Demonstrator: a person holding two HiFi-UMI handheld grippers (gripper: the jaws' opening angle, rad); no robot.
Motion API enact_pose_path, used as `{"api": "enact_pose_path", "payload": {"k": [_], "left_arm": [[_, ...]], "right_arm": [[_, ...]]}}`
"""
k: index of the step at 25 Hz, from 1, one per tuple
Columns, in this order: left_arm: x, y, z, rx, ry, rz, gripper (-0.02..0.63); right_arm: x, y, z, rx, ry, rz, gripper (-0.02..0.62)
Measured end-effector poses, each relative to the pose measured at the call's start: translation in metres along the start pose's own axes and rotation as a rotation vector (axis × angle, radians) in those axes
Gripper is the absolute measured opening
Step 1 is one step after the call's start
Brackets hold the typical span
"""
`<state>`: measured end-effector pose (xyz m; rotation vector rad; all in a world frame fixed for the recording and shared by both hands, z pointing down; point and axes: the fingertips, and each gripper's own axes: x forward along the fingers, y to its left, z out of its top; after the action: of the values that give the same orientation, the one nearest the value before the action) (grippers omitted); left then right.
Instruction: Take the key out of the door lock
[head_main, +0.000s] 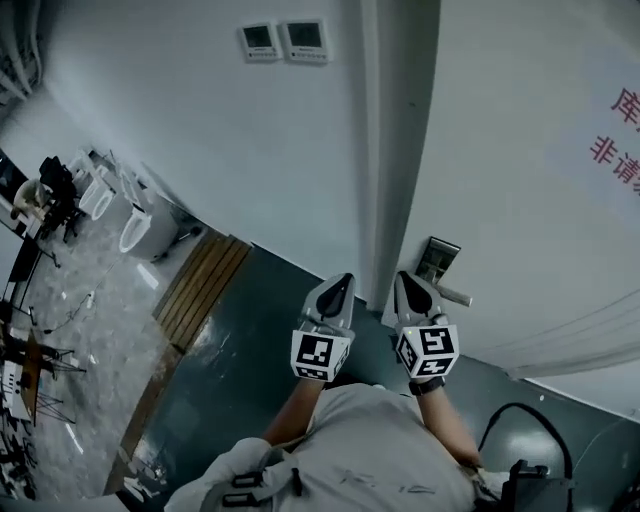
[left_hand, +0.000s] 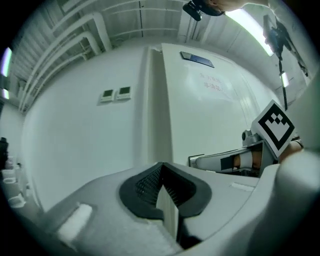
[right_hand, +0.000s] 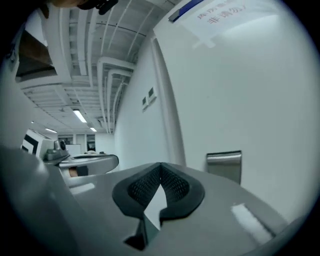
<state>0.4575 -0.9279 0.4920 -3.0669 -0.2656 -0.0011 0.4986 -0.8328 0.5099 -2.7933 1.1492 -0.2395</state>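
Note:
A white door (head_main: 520, 180) with red lettering fills the right of the head view. Its silver lock plate (head_main: 437, 258) carries a lever handle (head_main: 455, 295); I cannot make out a key on it. My right gripper (head_main: 405, 282) is shut and empty, its tip just left of the plate. My left gripper (head_main: 340, 284) is also shut and empty, level beside it in front of the door frame (head_main: 372, 150). In the right gripper view the shut jaws (right_hand: 160, 167) point at the door, left of the plate (right_hand: 224, 166). The left gripper view shows its shut jaws (left_hand: 161, 169) and the right gripper (left_hand: 235, 161).
Two small control panels (head_main: 285, 42) hang on the white wall left of the frame. Wooden boards (head_main: 205, 285) lie on the dark floor by the wall, with white sanitary fixtures (head_main: 135, 225) beyond. A black cable (head_main: 530, 425) loops on the floor at the lower right.

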Motion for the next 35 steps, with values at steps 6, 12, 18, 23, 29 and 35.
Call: {"api": "enact_pose_path", "payload": {"k": [6,12,18,23,29,35], "left_arm": [[0.086,-0.033,0.004,0.043,0.004,-0.306,0.003],[0.126,-0.055,-0.015,0.015,0.015,-0.424,0.006],[0.155,-0.063,-0.029,0.01,0.036,-0.477,0.126],[0.162,-0.065,-0.03,0.014,0.038,-0.483,0.107],[0.163,-0.064,-0.03,0.015,0.042,-0.477,0.081],[0.162,-0.065,-0.032,0.017,0.074,-0.462,0.077]], "right_arm": [[-0.01,-0.073,0.003,0.054,-0.013,-0.304,0.008],[-0.037,-0.098,-0.032,0.094,0.049,-0.496,0.008],[-0.049,-0.098,-0.076,0.131,0.13,-0.515,0.008],[-0.049,-0.088,-0.12,0.201,0.206,-0.474,0.058],[-0.039,-0.1,-0.161,0.402,0.229,-0.445,0.169],[-0.029,-0.121,-0.185,0.907,0.03,-0.418,0.17]]}}
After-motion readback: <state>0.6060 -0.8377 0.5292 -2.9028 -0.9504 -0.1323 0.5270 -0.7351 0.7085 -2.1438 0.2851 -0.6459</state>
